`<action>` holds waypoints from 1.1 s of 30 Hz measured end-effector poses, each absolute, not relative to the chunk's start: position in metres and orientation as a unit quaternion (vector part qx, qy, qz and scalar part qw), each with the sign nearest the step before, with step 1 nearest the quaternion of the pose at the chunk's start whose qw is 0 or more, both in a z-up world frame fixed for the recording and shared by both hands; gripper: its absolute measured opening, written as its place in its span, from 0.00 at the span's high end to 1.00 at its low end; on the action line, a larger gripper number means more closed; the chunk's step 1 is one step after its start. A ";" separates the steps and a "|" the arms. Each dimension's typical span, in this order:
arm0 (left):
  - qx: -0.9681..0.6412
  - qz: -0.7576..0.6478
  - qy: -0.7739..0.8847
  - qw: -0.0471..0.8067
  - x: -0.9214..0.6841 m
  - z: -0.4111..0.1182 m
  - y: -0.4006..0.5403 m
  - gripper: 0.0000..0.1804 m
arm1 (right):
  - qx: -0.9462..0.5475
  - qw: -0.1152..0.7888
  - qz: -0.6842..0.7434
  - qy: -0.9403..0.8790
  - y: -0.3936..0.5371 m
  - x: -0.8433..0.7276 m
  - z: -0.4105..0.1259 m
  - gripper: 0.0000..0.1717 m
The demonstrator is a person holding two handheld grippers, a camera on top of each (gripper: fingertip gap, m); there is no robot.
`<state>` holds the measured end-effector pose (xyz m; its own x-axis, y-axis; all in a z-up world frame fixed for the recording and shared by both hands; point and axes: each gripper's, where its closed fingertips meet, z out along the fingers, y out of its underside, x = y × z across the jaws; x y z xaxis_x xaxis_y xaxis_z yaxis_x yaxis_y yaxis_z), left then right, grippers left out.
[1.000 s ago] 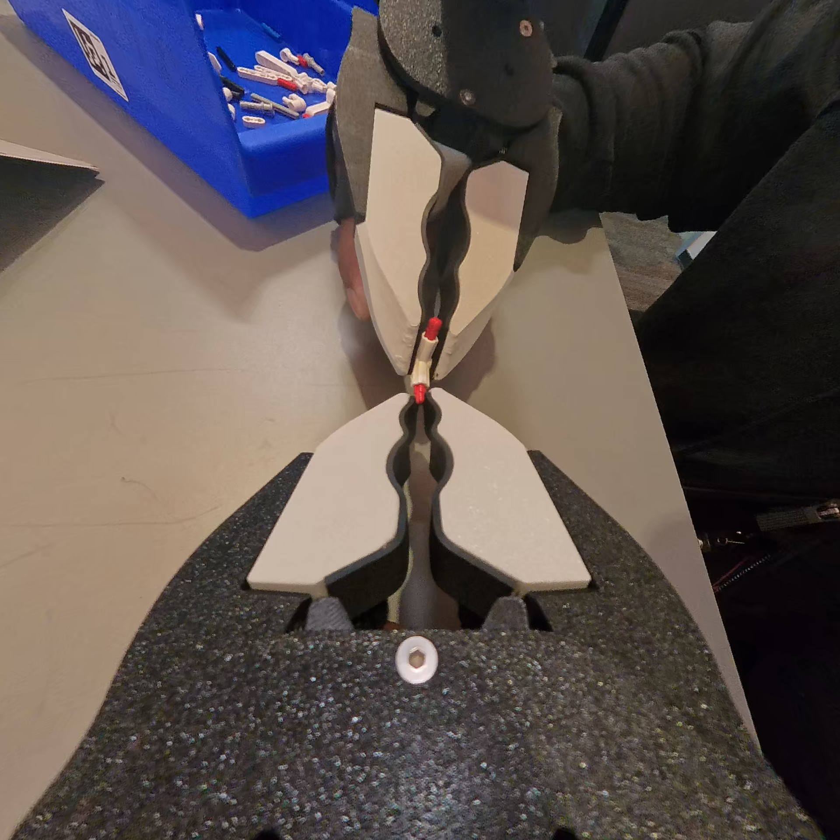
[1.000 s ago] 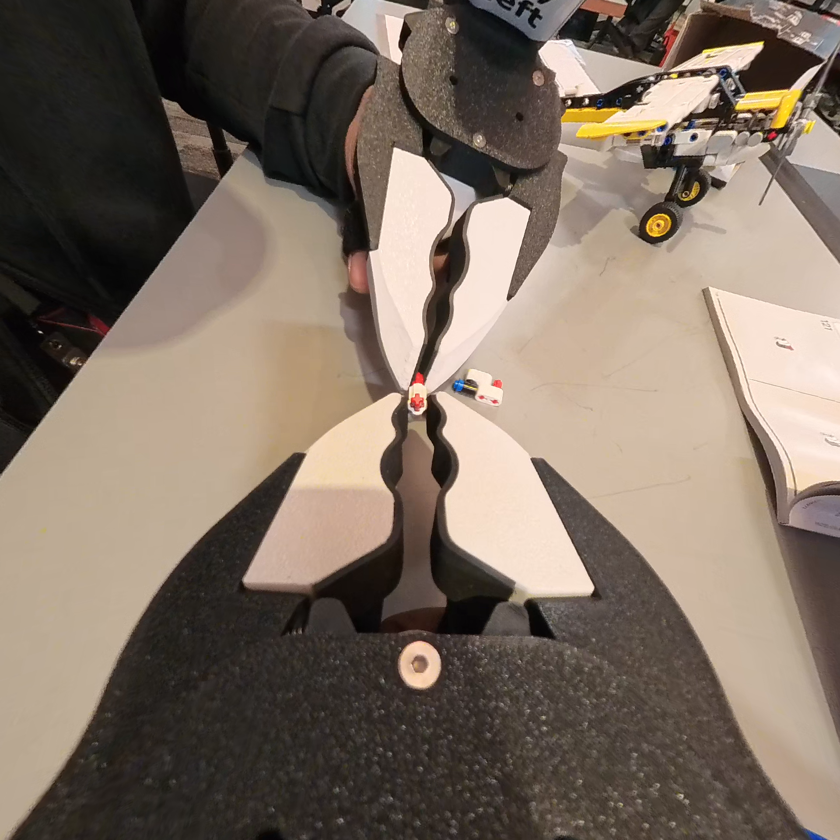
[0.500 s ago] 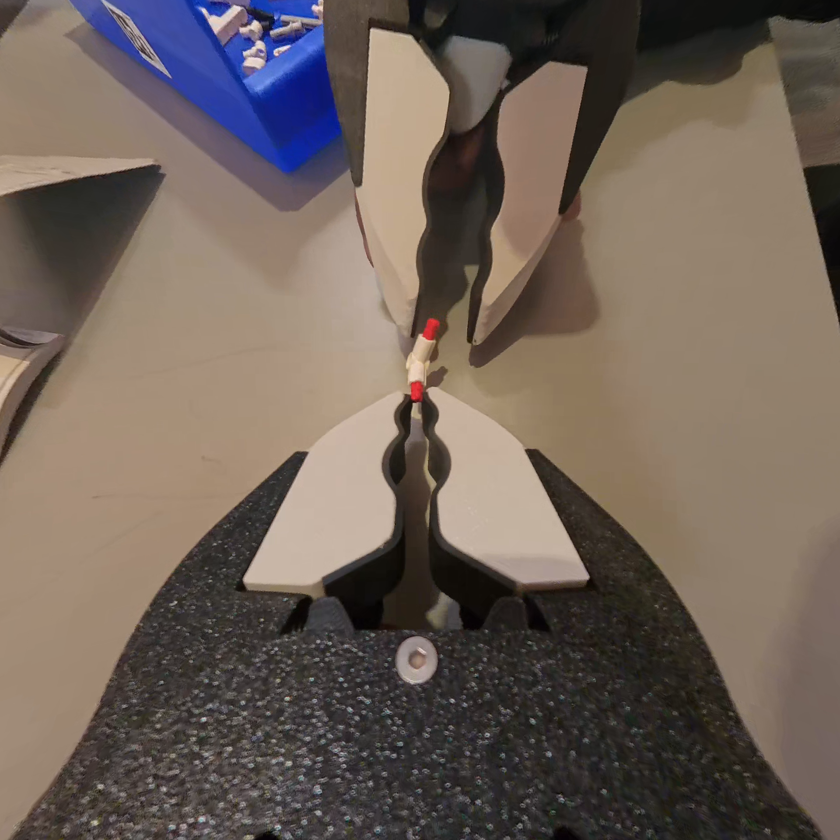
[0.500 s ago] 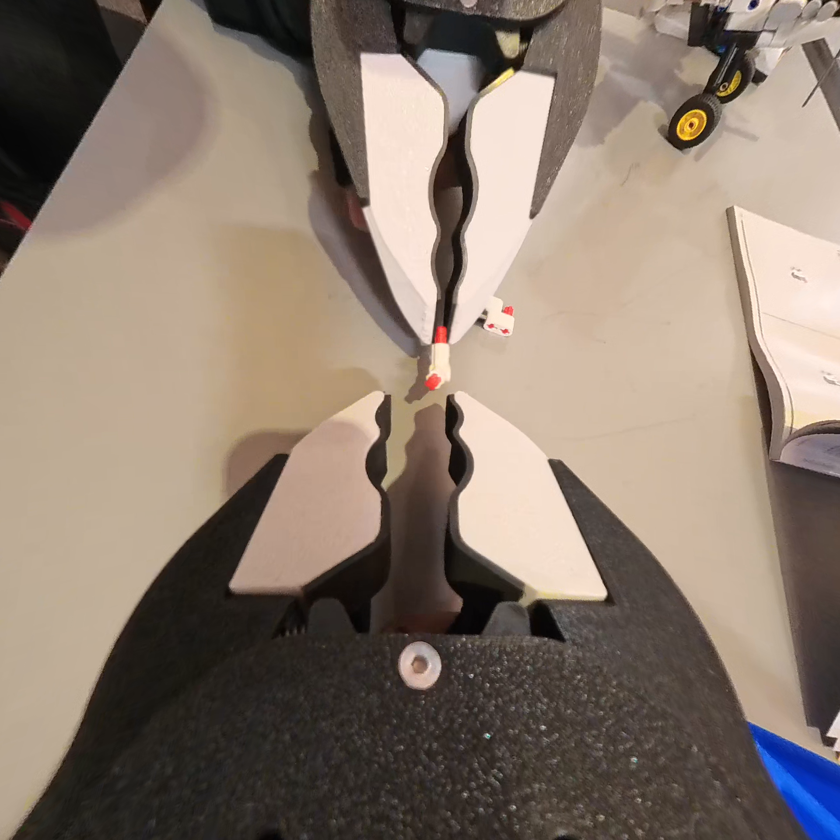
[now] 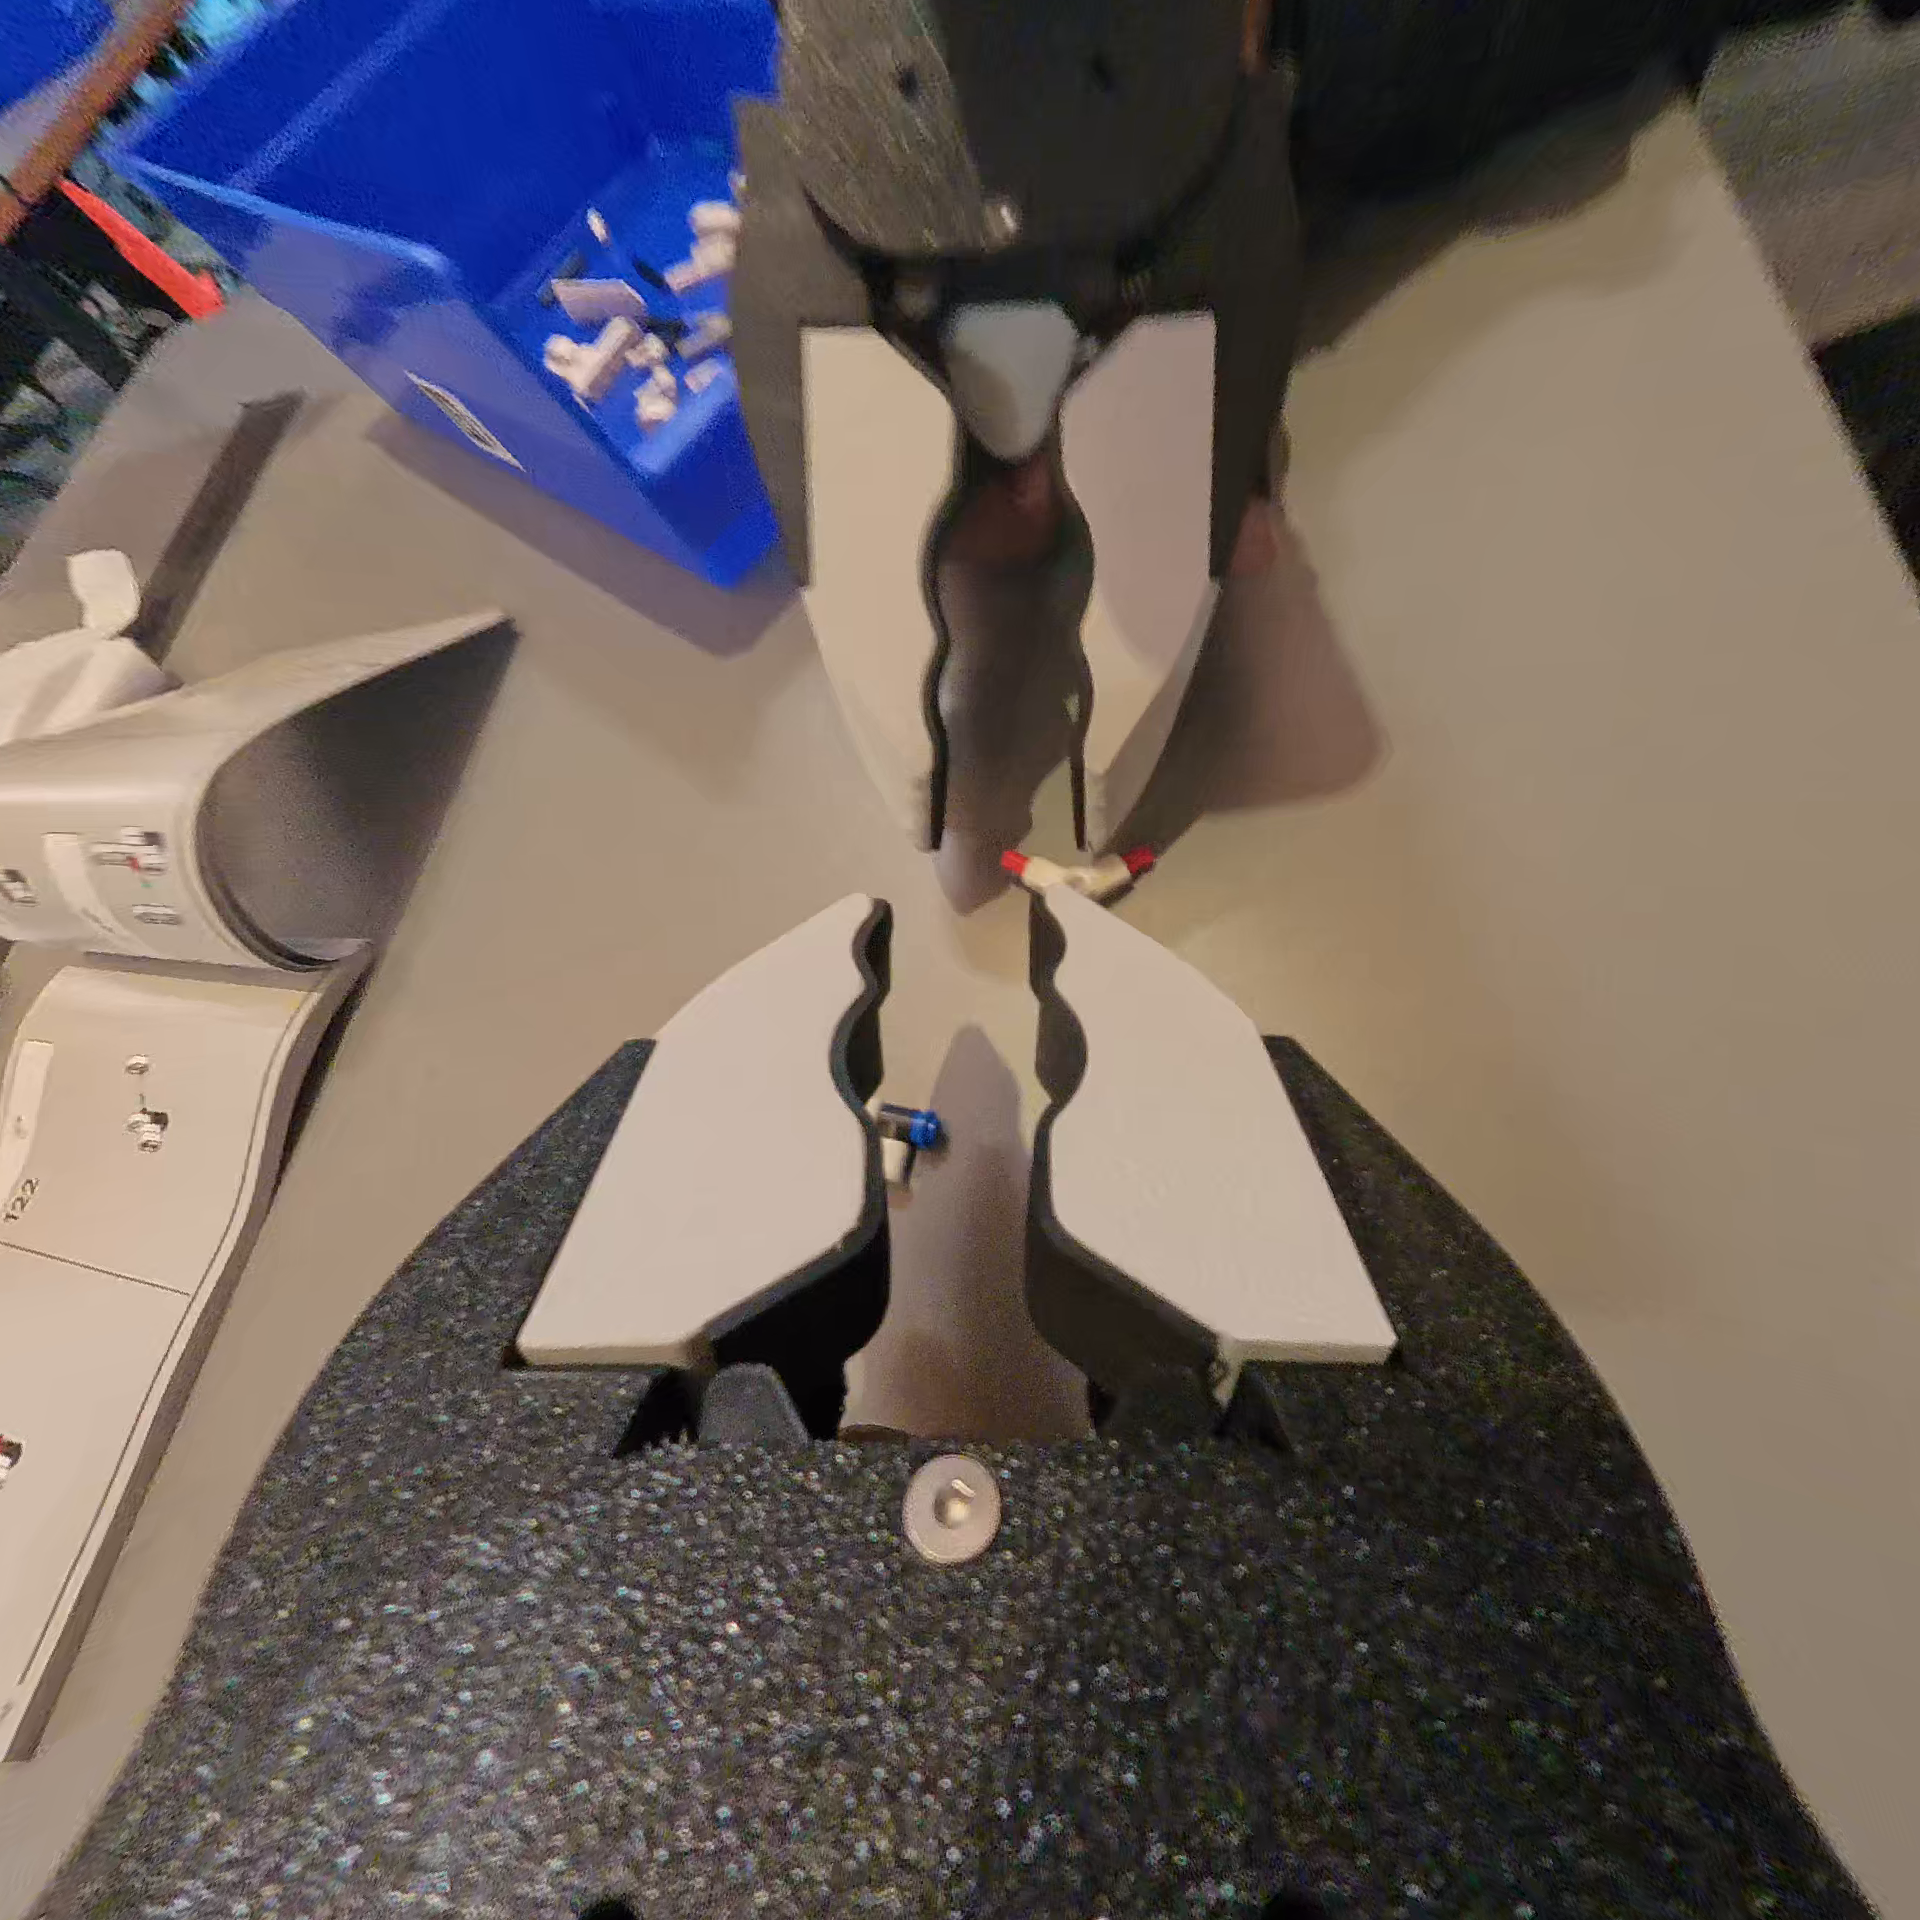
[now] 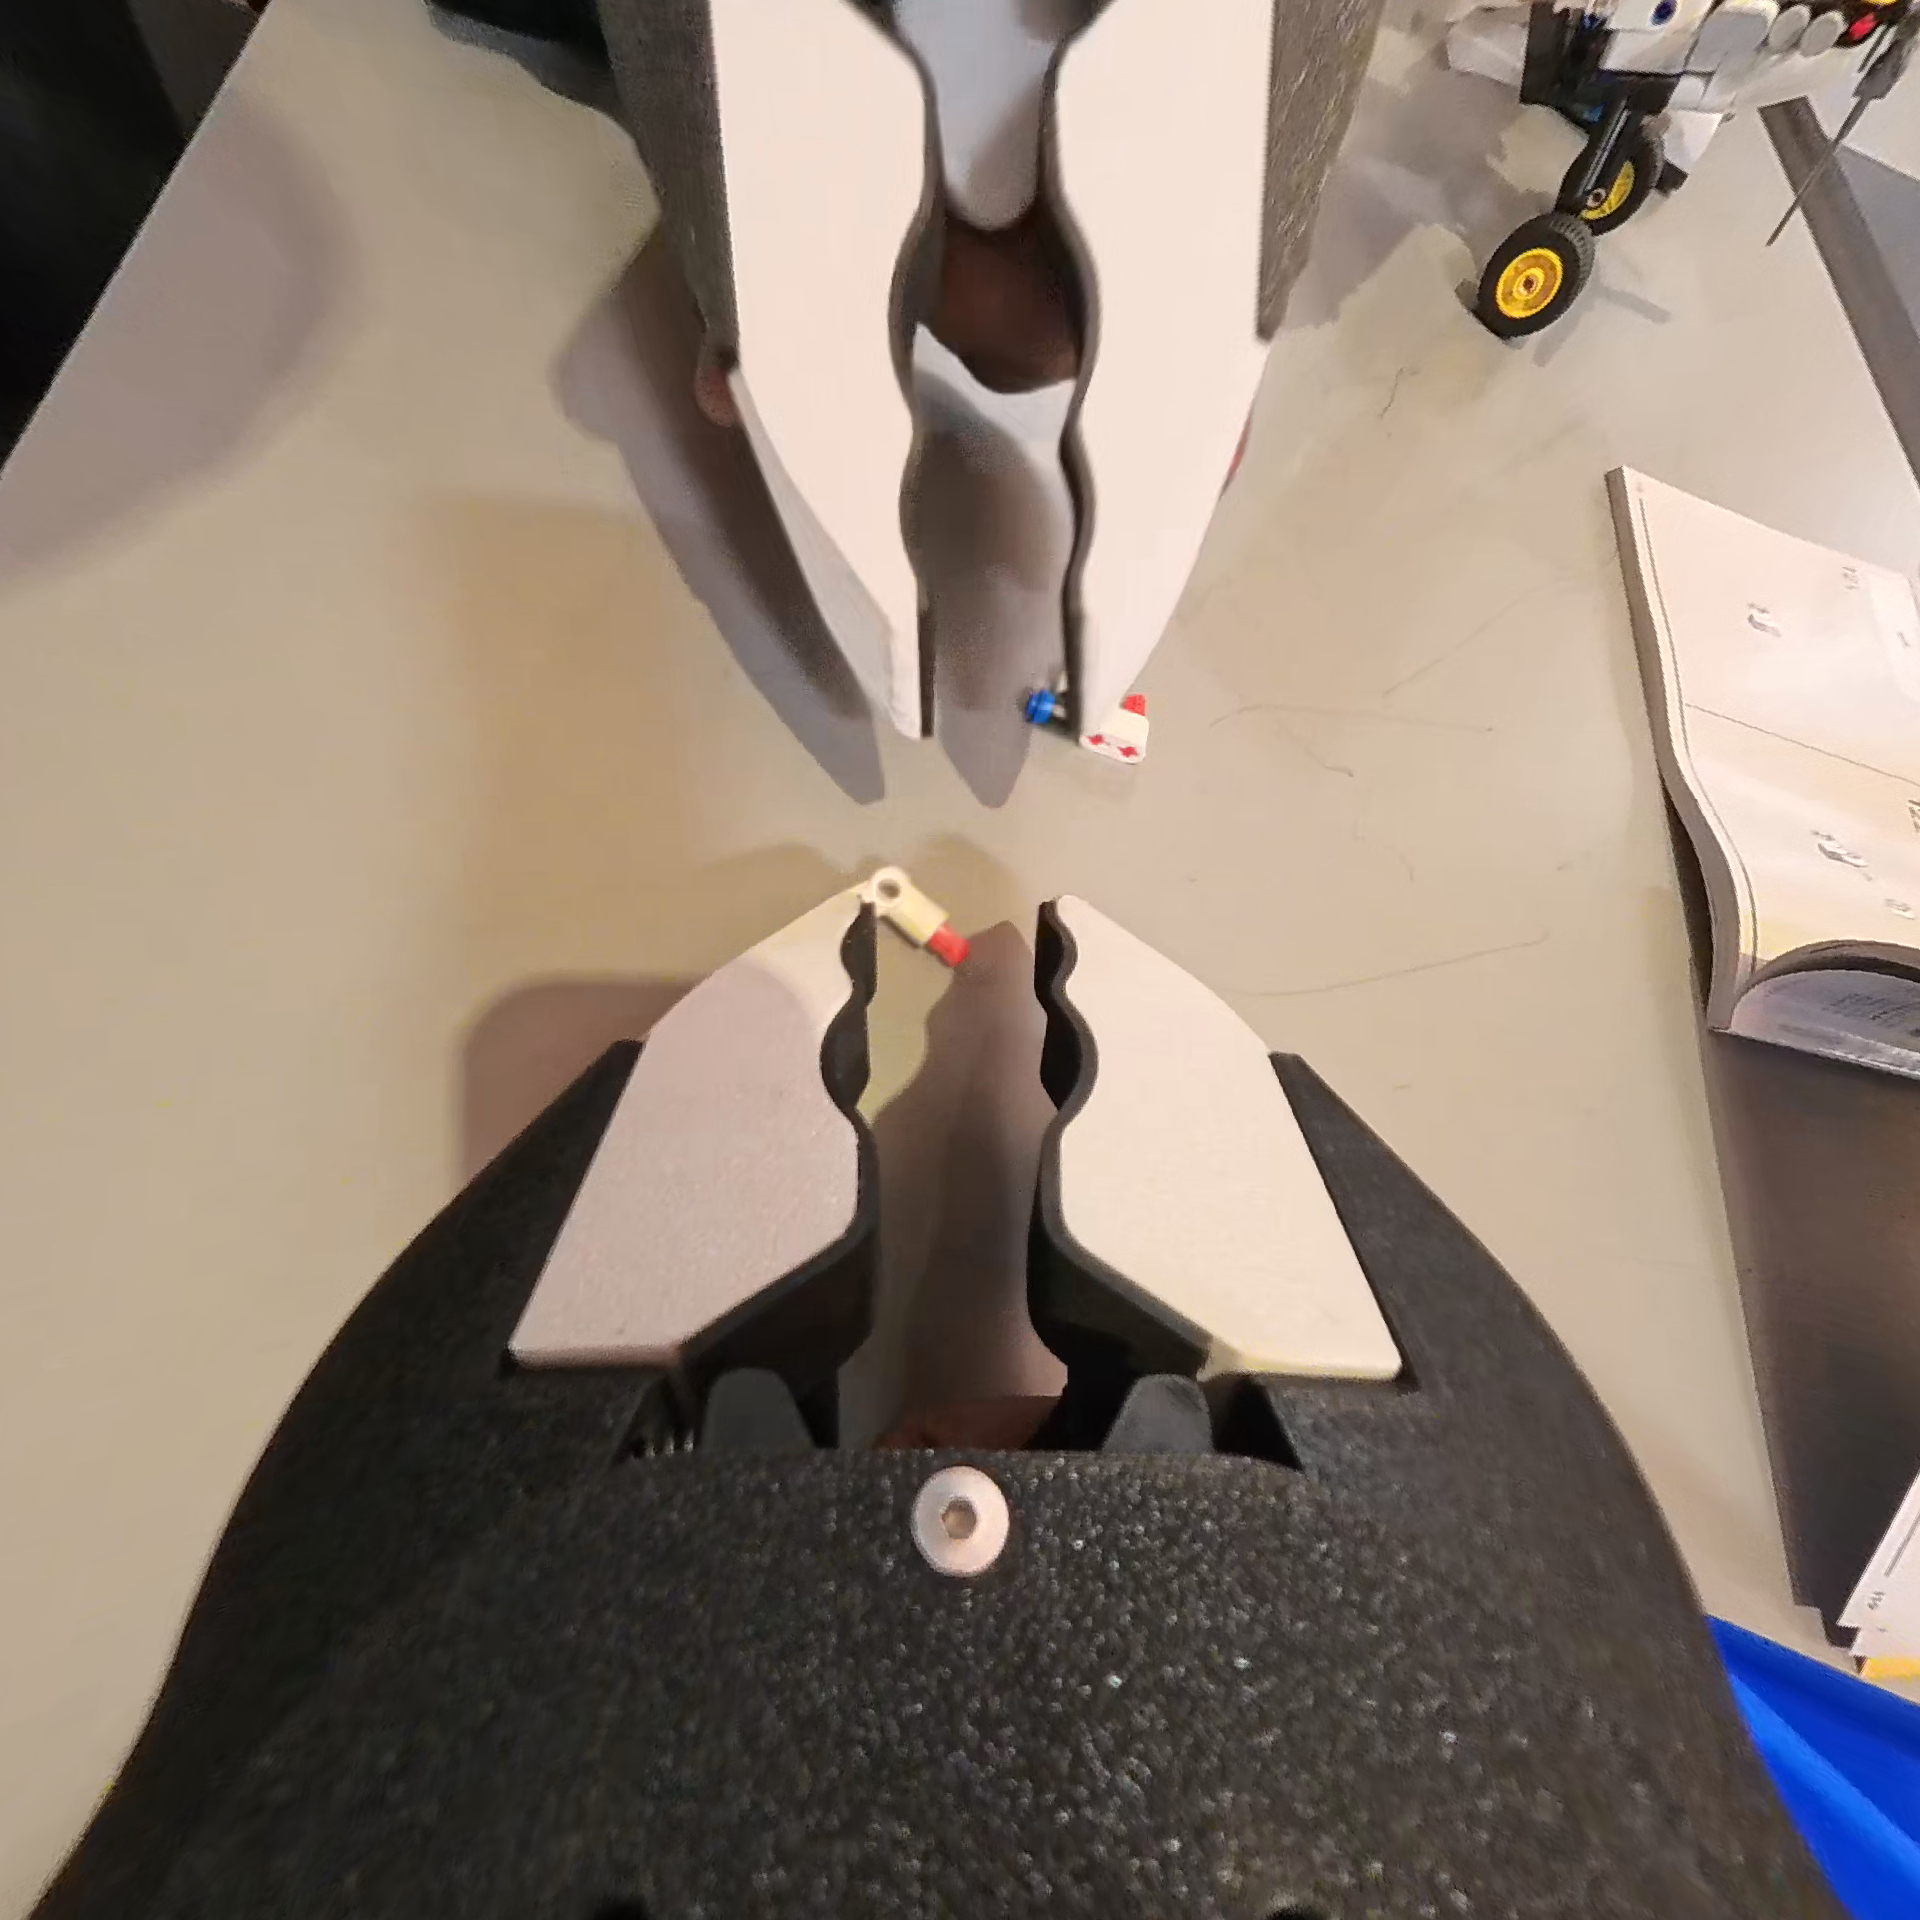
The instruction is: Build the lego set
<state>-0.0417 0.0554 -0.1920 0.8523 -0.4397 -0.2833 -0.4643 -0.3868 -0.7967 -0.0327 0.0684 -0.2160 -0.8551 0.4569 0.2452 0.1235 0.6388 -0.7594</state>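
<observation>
the left gripper (image 5: 956, 904) and the right gripper (image 6: 956, 904) face each other tip to tip low over the pale grey table (image 6: 312, 727), and both sets of jaws stand parted with nothing pressed between them. the small white plastic connector with red pin ends (image 6: 914, 914) lies loose on the table, touching or just beside one fingertip (image 6: 831, 935) of the right gripper; from the left wrist view the same piece (image 5: 1075, 873) sits just past the left gripper's own fingertip. a small white piece with a blue pin (image 6: 1042, 704) lies under the left gripper, with a small white block marked in red (image 6: 1117, 732) just beside it. off to the side are a blue plastic bin of pale parts (image 5: 520, 312), an open instruction booklet (image 6: 1787, 779) and a brick-built model with yellow wheels (image 6: 1538, 270). the risk, as i judge it: the connector is tiny and round, so a fingertip brushing it could roll or flick it away, and the nearby loose pieces could be knocked or pinched by mistake.
</observation>
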 end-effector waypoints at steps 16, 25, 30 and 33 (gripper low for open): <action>-0.825 0.078 0.081 0.553 -0.145 -0.146 0.135 0.74 | -0.278 0.308 0.390 -0.822 0.092 -0.071 -0.201 0.82; -0.843 0.112 0.000 0.526 -0.200 -0.180 0.168 0.72 | -0.416 0.451 0.340 -0.713 0.135 -0.115 -0.176 0.74; -0.837 0.121 0.002 0.534 -0.208 -0.185 0.158 0.72 | -0.464 0.461 0.367 -0.661 0.134 -0.137 -0.168 0.67; -0.832 0.117 -0.001 0.543 -0.208 -0.182 0.155 0.72 | -0.474 0.462 0.378 -0.648 0.129 -0.152 -0.165 0.66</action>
<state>-0.2078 0.1547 -0.1819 0.9725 0.1286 -0.1939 -0.1256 -0.4112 -0.9028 -0.1518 0.1290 -0.1645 -0.1245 0.9625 0.2410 0.2648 0.2663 -0.9268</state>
